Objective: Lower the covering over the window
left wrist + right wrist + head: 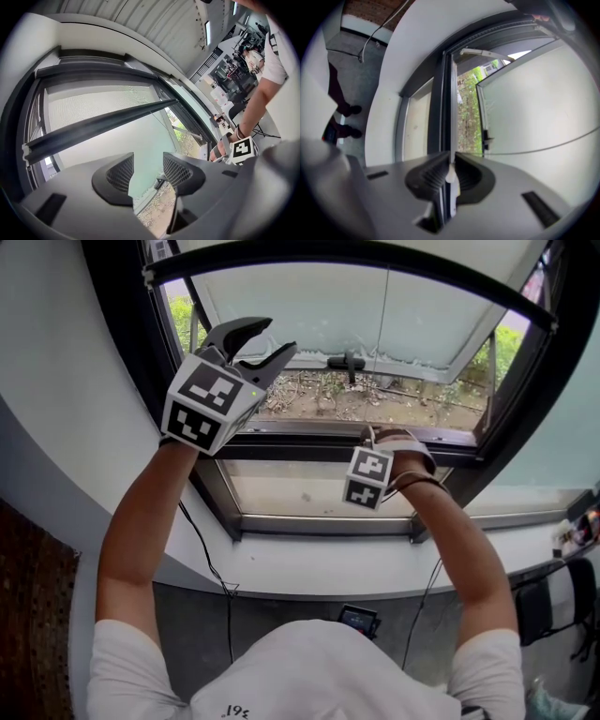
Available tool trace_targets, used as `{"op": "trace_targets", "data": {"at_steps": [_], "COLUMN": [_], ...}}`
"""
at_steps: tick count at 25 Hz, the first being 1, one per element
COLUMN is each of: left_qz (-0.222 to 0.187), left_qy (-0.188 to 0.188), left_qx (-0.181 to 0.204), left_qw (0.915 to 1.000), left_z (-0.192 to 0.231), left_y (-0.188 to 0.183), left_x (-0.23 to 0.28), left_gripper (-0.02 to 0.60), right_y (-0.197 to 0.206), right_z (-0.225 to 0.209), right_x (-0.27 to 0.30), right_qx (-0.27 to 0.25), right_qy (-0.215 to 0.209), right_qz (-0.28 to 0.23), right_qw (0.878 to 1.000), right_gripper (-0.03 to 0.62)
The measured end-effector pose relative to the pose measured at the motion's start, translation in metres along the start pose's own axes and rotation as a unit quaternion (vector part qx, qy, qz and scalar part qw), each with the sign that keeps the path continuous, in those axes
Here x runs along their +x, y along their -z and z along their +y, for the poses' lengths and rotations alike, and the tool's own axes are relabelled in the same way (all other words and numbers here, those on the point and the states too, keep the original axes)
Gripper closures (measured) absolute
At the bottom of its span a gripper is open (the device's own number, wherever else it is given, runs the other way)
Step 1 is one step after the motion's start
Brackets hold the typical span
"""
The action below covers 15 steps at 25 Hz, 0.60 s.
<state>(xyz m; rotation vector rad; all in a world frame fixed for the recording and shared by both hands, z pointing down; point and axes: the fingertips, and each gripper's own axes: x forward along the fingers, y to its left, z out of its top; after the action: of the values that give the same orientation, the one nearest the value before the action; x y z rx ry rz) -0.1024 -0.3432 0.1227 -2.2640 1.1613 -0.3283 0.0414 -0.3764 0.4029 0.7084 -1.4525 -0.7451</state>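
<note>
A roller blind covers the top of the window, and its dark bottom bar (356,254) (103,124) crosses the pane high up. From it a thin white pull cord (386,315) hangs down to my right gripper (375,437), low by the window frame. In the right gripper view, that gripper (449,171) is shut on the cord's white end (451,177). My left gripper (255,341) is raised at the window's upper left, just below the bar. It stands open (147,171) with nothing between its fingers.
The glass sash is tilted outward, with a black handle (345,362) on its lower edge. A white sill (319,568) runs below the frame. A black cable (211,563) hangs under the sill, and a small device (358,619) lies near my chest. Desks and chairs (553,606) stand at the right.
</note>
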Motion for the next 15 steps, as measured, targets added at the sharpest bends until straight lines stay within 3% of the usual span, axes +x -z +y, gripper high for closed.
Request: {"op": "trace_targets", "data": {"at_steps": [7, 12, 15], "left_qz": [0.010, 0.008, 0.009], "left_qy": [-0.005, -0.012, -0.022], "left_qx": [0.014, 0.042, 0.078], "left_qw": [0.9998, 0.9990, 0.9967], "left_z": [0.004, 0.004, 0.005], "left_y": [0.011, 0.009, 0.002], "left_x": [0.000, 0.002, 0.003], "left_gripper": [0.376, 0.374, 0.363], "right_y": [-0.003, 0.000, -0.003], "right_z": [0.014, 0.017, 0.026], "right_x": [0.011, 0.016, 0.015], "right_qx": [-0.003, -0.011, -0.013], "right_qy": [-0.005, -0.010, -0.013], "right_qz": [0.007, 0.016, 0.013], "right_qw": [1.000, 1.000, 1.000], "right_gripper": [0.548, 0.548, 0.548]}}
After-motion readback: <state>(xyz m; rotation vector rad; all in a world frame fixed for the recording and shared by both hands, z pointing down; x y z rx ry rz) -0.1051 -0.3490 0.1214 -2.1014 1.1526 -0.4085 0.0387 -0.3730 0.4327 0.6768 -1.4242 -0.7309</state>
